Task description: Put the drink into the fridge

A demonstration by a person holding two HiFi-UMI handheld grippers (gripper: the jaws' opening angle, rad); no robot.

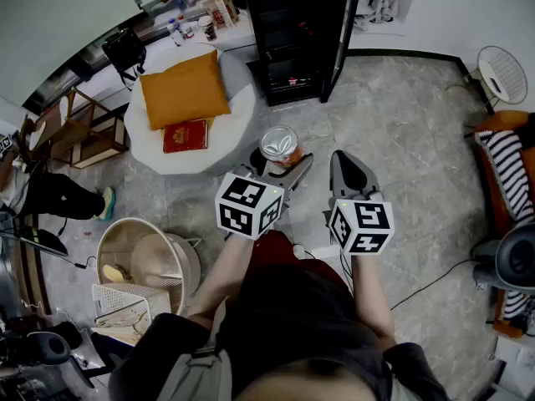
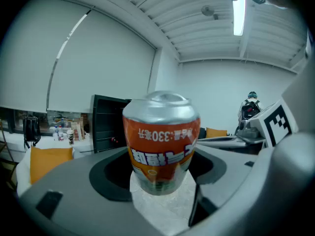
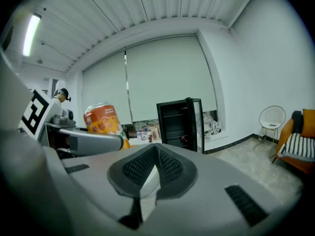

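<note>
Left gripper point(image 2: 162, 188) fingers pinching orange can point(image 2: 161, 141), upside-down print "330" | right gripper point(image 3: 150, 173) fingers pressed together, empty

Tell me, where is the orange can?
In the head view, the orange can is held by the left gripper, mid-picture, in front of the open black fridge.

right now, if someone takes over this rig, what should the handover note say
Left gripper: shut on the can, held up off the floor.
Right gripper: shut, empty.
Fridge: ahead across the floor, door open.
Done: can is in the grip.
Left: carry it to the fridge, set it on a shelf, let go.
</note>
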